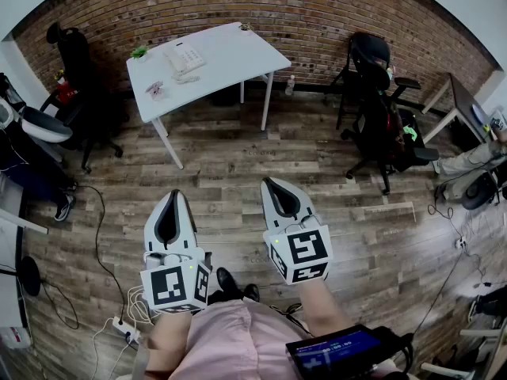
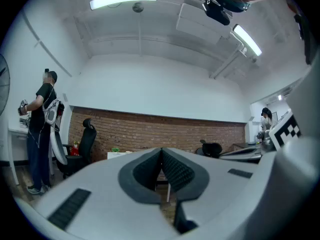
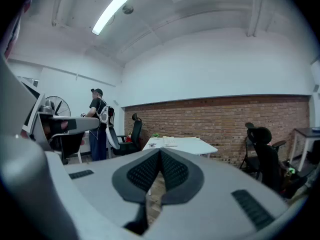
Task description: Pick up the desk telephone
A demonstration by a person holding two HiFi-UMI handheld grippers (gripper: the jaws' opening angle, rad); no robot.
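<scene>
White plastic desk telephone (image 1: 184, 57): sits toward the left end of white rectangular table (image 1: 245, 58) by the brick wall, well apart and straight ahead of grey left gripper (image 1: 173, 204) (nearer) and grey right gripper (image 1: 275, 190), both closed, empty.

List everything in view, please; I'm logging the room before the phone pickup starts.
desk telephone: one, white, on the table
table: one, white, before the brick wall
green object: one, table's left corner
office chairs: three, black, one left of table, two right
power strip: one, white, floor, lower left
other people: at least two, room's sides
left gripper: white and black, shut, empty
right gripper: white and black, shut, empty
</scene>
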